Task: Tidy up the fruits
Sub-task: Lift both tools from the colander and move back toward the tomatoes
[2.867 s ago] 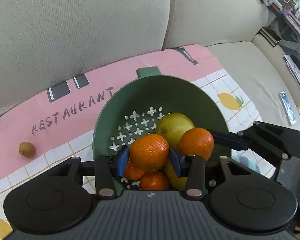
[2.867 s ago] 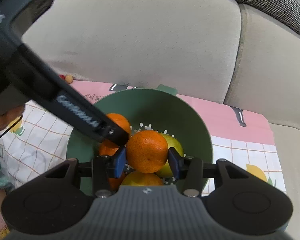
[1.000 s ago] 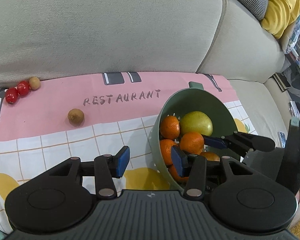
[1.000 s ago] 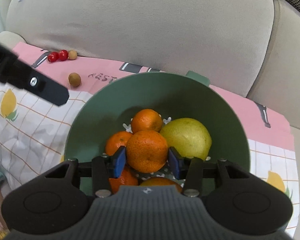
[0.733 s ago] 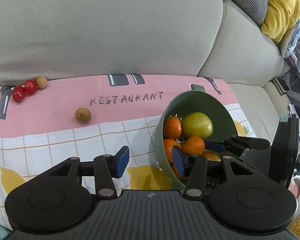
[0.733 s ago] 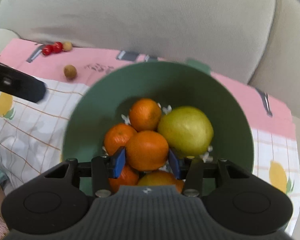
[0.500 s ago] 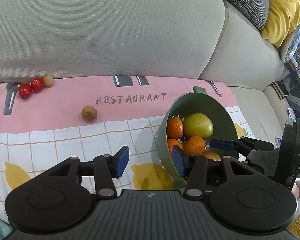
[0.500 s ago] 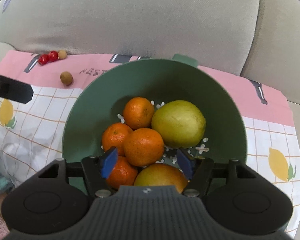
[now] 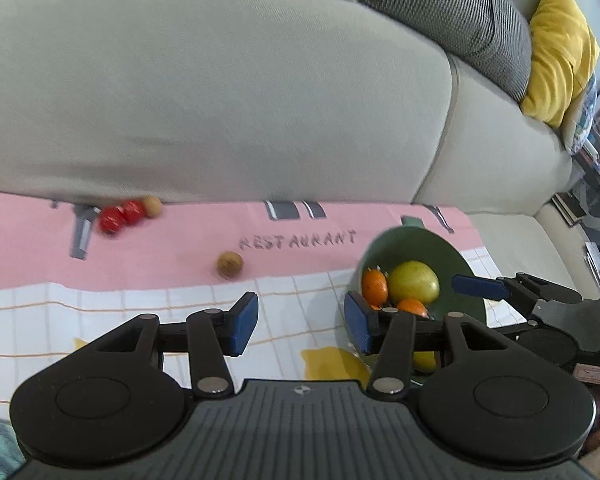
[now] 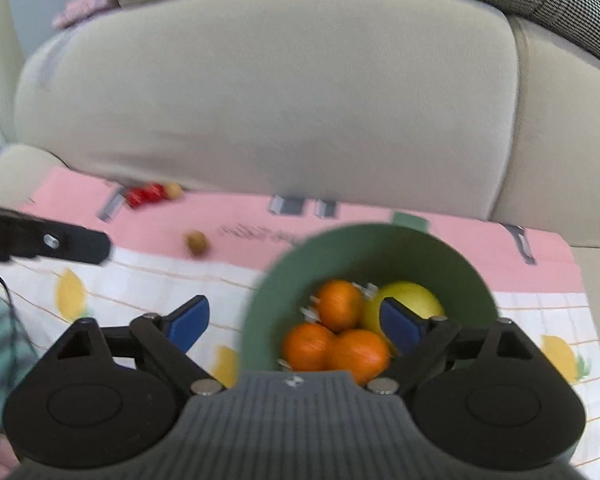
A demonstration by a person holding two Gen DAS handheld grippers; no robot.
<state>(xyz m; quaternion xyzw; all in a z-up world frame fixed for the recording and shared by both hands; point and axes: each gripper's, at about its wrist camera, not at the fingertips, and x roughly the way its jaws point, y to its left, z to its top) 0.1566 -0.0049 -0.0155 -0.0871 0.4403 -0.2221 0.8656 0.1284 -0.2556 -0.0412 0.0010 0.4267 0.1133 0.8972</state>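
Currently both the left hand-held gripper (image 9: 300,322) and right hand-held gripper (image 10: 296,322) stand spread, empty. The heaped oranges (image 10: 336,344) could roll from the green bowl (image 10: 472,276) if bumped.

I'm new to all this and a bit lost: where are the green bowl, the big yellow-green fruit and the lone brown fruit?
green bowl (image 10: 452,264): right wrist view, inner back wall.
yellow-green fruit (image 9: 414,282): left wrist view, its middle.
brown fruit (image 9: 229,264): left wrist view, its middle.
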